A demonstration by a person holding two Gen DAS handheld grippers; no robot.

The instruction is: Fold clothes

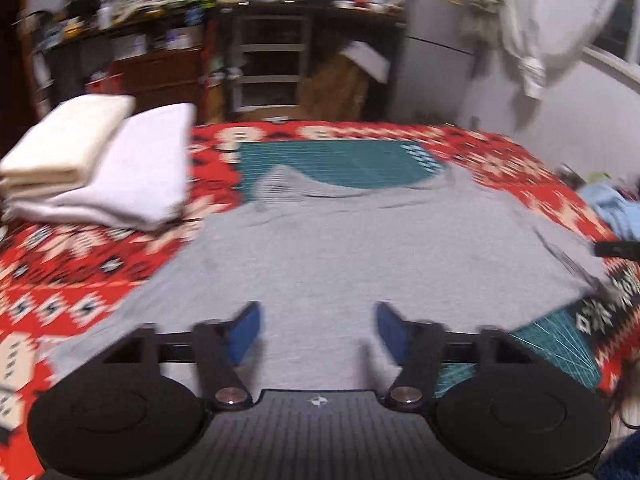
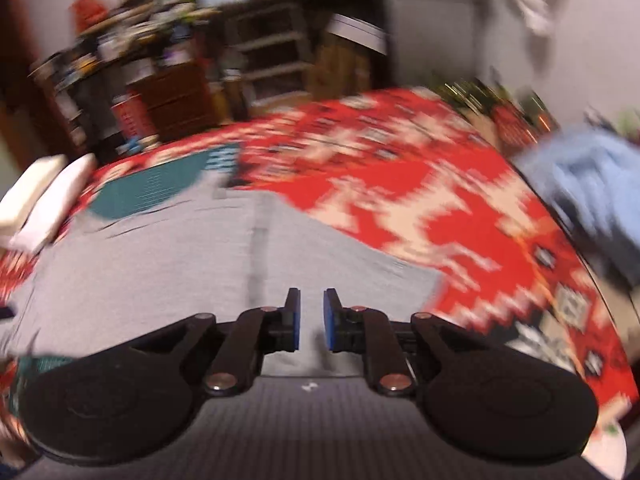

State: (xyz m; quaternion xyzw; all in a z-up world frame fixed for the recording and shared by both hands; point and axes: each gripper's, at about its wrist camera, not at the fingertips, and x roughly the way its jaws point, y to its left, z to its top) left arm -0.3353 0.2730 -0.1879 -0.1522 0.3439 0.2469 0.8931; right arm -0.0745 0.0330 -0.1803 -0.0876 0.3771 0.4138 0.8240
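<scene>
Shirt [image 1: 320, 248]: grey, spread flat on the red blanket [image 1: 80, 280]
Left gripper [image 1: 318, 330]: jaws wide apart, holding nothing
Right gripper [image 2: 312, 318]: jaws a little apart, holding nothing
Folded pile [image 1: 96, 164]: blanket's far left corner
Tip: pinch one layer at the shirt's edge, keep it smooth

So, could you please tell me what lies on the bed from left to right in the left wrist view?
Folded white towels → grey T-shirt → light blue cloth.
</scene>
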